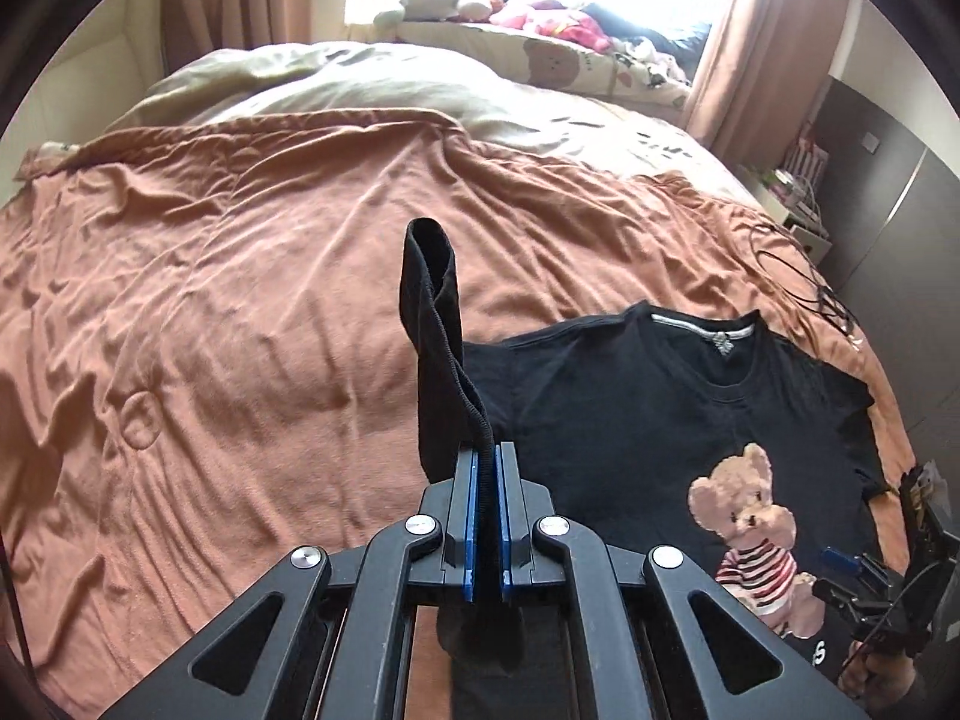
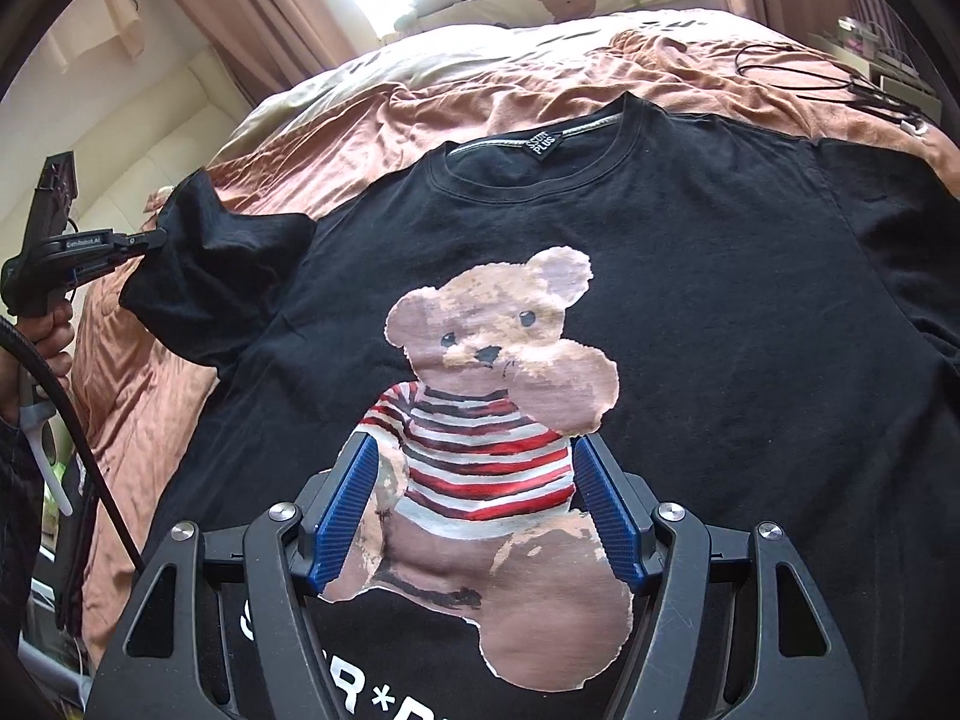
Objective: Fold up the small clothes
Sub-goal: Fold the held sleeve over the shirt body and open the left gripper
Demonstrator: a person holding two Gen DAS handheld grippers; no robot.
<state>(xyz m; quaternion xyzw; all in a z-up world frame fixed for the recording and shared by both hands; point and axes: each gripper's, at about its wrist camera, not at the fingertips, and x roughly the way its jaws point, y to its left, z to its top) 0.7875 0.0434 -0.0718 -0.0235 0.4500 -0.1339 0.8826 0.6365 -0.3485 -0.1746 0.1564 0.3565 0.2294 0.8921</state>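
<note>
T-shirt point(image 2: 690, 276) lies spread on the bedspread point(image 1: 240, 300).

The bed point(image 1: 252, 276) is wearing a rumpled rust-orange blanket point(image 1: 210, 372), with a cream duvet point(image 1: 372, 84) bunching up at its far end. A black T-shirt point(image 2: 690, 276) is lying spread on the blanket, black cables point(image 2: 798, 69) trailing near the far edge.

The left gripper point(image 1: 486, 462) points steeply downward, its jaws clamped tight on black fabric. The right gripper point(image 2: 474, 480) tilts down with jaws spread wide, gripping nothing.
</note>
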